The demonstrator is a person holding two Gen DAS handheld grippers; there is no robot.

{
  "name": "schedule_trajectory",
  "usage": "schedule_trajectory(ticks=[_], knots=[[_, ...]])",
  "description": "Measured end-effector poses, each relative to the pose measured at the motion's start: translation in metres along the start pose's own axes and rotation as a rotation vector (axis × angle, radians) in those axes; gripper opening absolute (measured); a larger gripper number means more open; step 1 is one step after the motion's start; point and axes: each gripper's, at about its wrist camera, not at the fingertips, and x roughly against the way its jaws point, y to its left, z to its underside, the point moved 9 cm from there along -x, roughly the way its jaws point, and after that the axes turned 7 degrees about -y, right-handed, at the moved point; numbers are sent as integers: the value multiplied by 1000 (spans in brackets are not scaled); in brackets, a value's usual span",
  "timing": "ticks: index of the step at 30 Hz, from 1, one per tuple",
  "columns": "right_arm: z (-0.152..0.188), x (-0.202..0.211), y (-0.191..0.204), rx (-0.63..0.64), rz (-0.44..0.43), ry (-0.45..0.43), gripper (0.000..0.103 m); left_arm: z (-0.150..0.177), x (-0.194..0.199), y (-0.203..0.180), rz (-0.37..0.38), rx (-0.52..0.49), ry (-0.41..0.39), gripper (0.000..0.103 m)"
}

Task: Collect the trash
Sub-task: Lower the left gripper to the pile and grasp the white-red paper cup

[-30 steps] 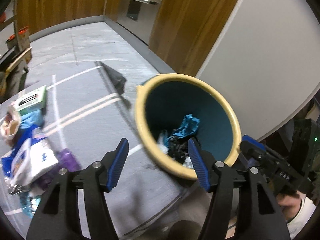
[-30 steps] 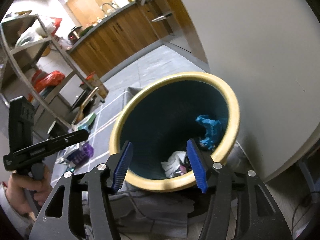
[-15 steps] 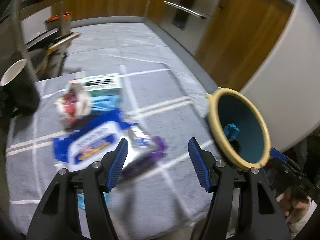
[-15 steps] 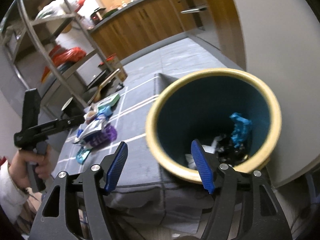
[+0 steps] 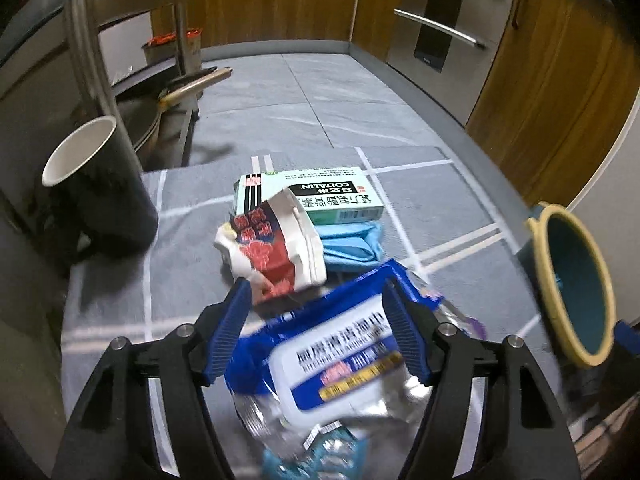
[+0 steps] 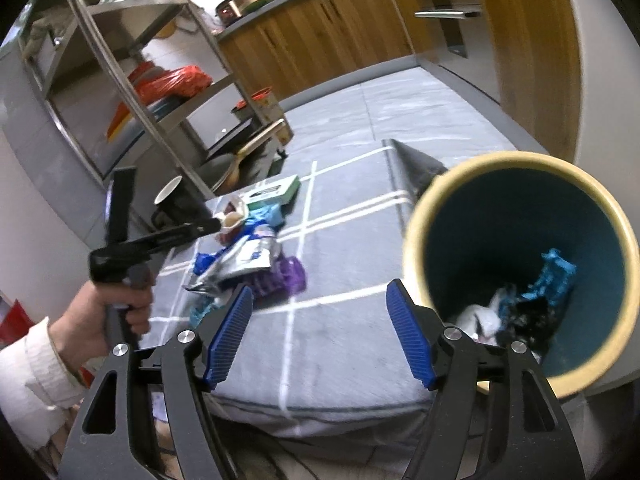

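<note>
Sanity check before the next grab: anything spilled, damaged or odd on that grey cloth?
Nothing spilled. The trash sits in one loose pile: a torn-open red and white packet leans on the green box, with the crumpled blue wipes pack in front. The black cup and the bin stand upright.

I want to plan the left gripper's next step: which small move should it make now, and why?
Probably lower the left gripper and close on the blue wipes pack: its open jaws already straddle the pack, nothing is held, and the bin waits nearby.
</note>
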Motion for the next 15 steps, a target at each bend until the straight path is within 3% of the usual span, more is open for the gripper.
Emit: schedule_trajectory(ticks=[10, 12, 14, 15], knots=[[-2, -31, 31, 19, -43, 39, 71, 5, -36, 6, -149, -177, 47, 53], [-2, -38, 34, 15, -53, 52, 71, 7, -38, 6, -148, -186, 50, 44], [-1, -46, 35, -1, -68, 68, 72, 8, -38, 5, -143, -192, 53, 23], [0, -51, 36, -19, -81, 80, 72, 9, -38, 5, -133, -191, 58, 19]])
